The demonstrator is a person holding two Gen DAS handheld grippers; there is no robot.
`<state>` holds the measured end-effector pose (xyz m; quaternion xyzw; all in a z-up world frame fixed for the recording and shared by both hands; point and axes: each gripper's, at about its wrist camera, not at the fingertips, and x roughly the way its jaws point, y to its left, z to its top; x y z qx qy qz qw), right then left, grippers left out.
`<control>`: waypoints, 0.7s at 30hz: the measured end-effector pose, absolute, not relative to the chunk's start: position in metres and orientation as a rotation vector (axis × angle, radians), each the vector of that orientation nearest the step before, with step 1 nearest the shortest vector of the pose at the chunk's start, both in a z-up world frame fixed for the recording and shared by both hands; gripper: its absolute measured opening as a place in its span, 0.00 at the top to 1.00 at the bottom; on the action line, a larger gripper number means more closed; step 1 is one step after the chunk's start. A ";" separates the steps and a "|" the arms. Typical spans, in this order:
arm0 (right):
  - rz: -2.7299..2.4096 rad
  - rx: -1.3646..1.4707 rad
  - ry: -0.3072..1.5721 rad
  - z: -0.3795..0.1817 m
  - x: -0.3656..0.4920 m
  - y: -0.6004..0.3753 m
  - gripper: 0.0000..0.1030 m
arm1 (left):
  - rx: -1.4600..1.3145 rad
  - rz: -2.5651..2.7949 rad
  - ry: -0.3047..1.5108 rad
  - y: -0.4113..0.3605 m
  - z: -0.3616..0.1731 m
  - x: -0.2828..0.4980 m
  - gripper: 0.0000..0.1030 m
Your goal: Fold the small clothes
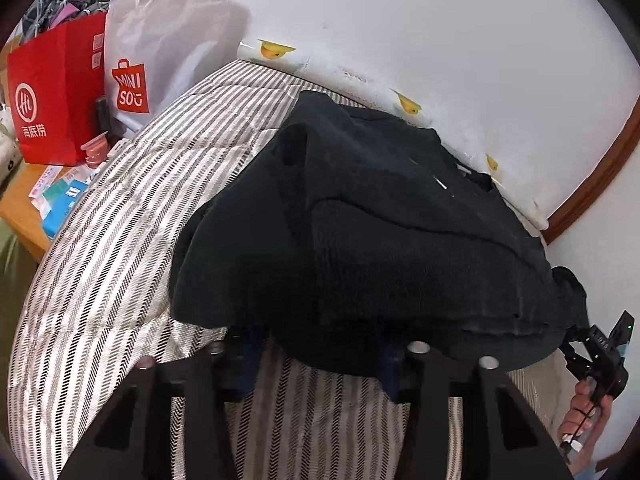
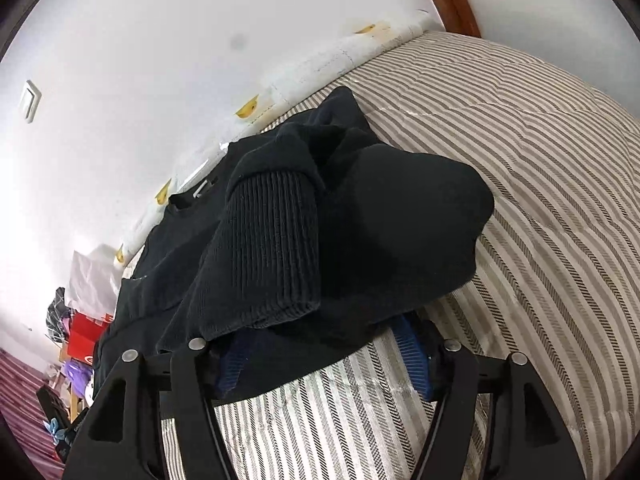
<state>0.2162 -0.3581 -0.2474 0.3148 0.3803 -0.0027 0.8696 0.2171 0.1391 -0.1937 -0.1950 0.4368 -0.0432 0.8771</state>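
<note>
A black knit sweater (image 1: 384, 224) lies partly folded on the striped bed cover (image 1: 120, 240), close to the white wall. My left gripper (image 1: 320, 360) is at its near hem with the jaws spread wide, and the hem drapes over the blue fingertips (image 1: 250, 354). My right gripper (image 2: 324, 356) is at the sweater's other end (image 2: 328, 216), jaws also wide apart, with the ribbed cuff (image 2: 272, 248) and fabric lying over the blue pads (image 2: 412, 356). The right gripper also shows in the left wrist view (image 1: 596, 356), held in a hand.
A red paper bag (image 1: 56, 92) and a white Miniso bag (image 1: 160, 48) stand on a wooden bedside table (image 1: 20, 208) with small boxes at the left. A wooden headboard edge (image 1: 600, 176) curves at the right. The wall runs along the bed's far side.
</note>
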 end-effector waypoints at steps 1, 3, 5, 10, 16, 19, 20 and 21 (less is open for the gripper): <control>-0.004 0.647 0.789 -0.246 0.216 -0.357 0.53 | -0.399 -0.092 0.907 0.138 -0.192 0.216 0.70; -0.007 0.605 0.775 -0.242 0.213 -0.356 0.72 | -0.378 -0.082 0.883 0.136 -0.188 0.213 0.83; -0.010 0.590 0.760 -0.238 0.209 -0.360 0.85 | -0.395 -0.077 0.861 0.139 -0.185 0.208 0.88; 0.017 0.591 0.758 -0.235 0.197 -0.365 0.90 | -0.423 -0.080 0.856 0.144 -0.181 0.197 0.92; 0.036 0.558 0.760 -0.229 0.173 -0.362 0.90 | -0.415 -0.088 0.864 0.143 -0.174 0.170 0.92; 0.048 0.550 0.773 -0.228 0.157 -0.365 0.90 | -0.392 -0.095 0.872 0.138 -0.172 0.151 0.92; 0.052 0.544 0.777 -0.228 0.150 -0.366 0.90 | -0.390 -0.097 0.873 0.136 -0.171 0.145 0.92; 0.052 0.538 0.779 -0.227 0.145 -0.366 0.90 | -0.389 -0.099 0.873 0.136 -0.171 0.139 0.92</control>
